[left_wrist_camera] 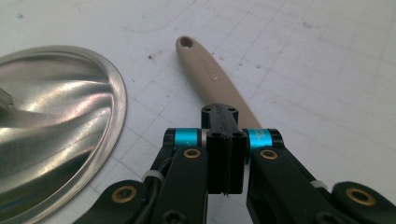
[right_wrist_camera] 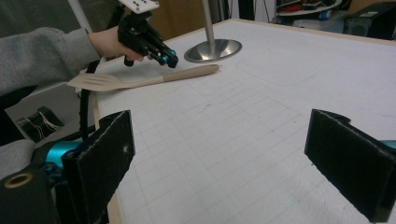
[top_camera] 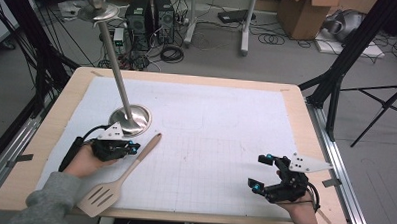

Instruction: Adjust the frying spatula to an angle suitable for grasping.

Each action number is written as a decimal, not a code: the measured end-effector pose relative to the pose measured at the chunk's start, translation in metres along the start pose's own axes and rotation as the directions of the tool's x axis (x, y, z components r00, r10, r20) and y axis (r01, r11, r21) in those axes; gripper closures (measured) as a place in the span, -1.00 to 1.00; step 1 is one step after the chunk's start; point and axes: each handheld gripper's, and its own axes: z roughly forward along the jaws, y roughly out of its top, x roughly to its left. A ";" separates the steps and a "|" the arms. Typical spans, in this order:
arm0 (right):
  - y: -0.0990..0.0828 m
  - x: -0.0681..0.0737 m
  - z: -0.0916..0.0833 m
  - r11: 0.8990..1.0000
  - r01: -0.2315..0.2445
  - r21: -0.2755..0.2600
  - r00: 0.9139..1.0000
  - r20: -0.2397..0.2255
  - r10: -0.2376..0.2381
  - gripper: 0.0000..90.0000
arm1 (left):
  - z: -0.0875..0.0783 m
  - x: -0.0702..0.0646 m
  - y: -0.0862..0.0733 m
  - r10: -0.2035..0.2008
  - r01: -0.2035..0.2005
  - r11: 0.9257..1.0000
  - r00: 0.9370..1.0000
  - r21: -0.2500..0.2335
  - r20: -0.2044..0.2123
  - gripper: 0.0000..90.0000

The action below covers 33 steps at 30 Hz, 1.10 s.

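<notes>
The left claw [top_camera: 133, 148] is pressed together with nothing between its pads, poised just over the handle of the wooden spatula [top_camera: 119, 178], which lies flat on the bench [top_camera: 306, 121], slotted blade toward the person. Just beside it stands a steel stand [top_camera: 131, 118] with round base and tall pole. Well apart, the right claw [top_camera: 258, 171] is spread wide, holding nothing.
</notes>
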 end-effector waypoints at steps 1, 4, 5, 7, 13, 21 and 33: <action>0.000 0.000 0.000 1.000 0.001 0.000 1.000 -0.002 -0.001 -0.83 | -0.004 -0.003 -0.001 0.000 0.000 1.000 1.000 -0.006 0.006 0.99; 0.001 0.000 0.001 1.000 -0.001 -0.002 1.000 -0.009 0.001 -0.83 | -0.012 -0.015 -0.006 0.025 -0.026 1.000 0.999 0.013 0.033 0.99; 0.001 0.000 0.001 1.000 0.005 -0.004 1.000 -0.010 -0.005 -0.83 | -0.013 -0.019 -0.007 0.026 -0.027 1.000 0.999 0.017 0.040 0.99; 0.002 -0.001 0.002 1.000 0.002 -0.007 1.000 -0.011 -0.002 -0.83 | -0.015 -0.025 -0.007 0.040 -0.041 0.999 0.998 0.019 0.044 0.99; 0.003 -0.003 0.006 1.000 0.009 -0.006 1.000 -0.024 -0.009 -0.83 | -0.017 -0.040 -0.009 0.038 -0.042 0.999 0.994 0.035 0.099 1.00; 0.005 -0.003 0.012 1.000 0.015 -0.002 0.999 -0.036 -0.015 -0.83 | -0.013 -0.048 -0.014 0.087 -0.103 0.989 0.984 0.102 0.153 1.00; 0.005 -0.004 0.017 1.000 0.009 0.014 0.999 -0.044 -0.008 -0.83 | -0.018 -0.043 -0.023 0.173 -0.196 0.972 0.971 0.132 0.162 1.00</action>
